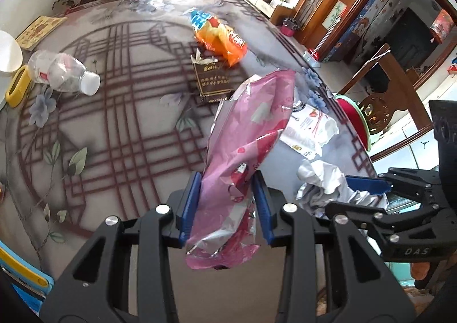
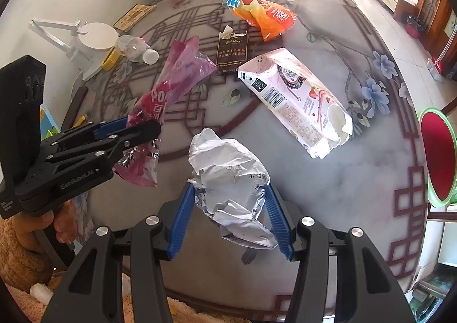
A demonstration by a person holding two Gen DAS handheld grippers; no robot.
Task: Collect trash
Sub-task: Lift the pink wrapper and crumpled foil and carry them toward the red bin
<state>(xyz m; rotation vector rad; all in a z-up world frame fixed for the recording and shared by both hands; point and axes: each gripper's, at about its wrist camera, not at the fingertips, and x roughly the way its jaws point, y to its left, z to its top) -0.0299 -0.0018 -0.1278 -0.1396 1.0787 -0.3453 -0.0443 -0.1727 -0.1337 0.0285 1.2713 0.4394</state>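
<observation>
A crumpled pink foil wrapper (image 1: 245, 151) hangs clamped between the left gripper (image 1: 227, 203). Crumpled silver paper (image 2: 231, 180) sits pinched in the right gripper (image 2: 232, 220), perhaps resting on the table.

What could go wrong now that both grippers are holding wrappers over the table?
1. The long pink foil snack bag is pinched near one end by the left gripper; its free end could snag other litter.
2. The crumpled silver foil wrapper sits bulky in the right gripper and might slip out.
3. The two grippers are close together and could bump.
</observation>
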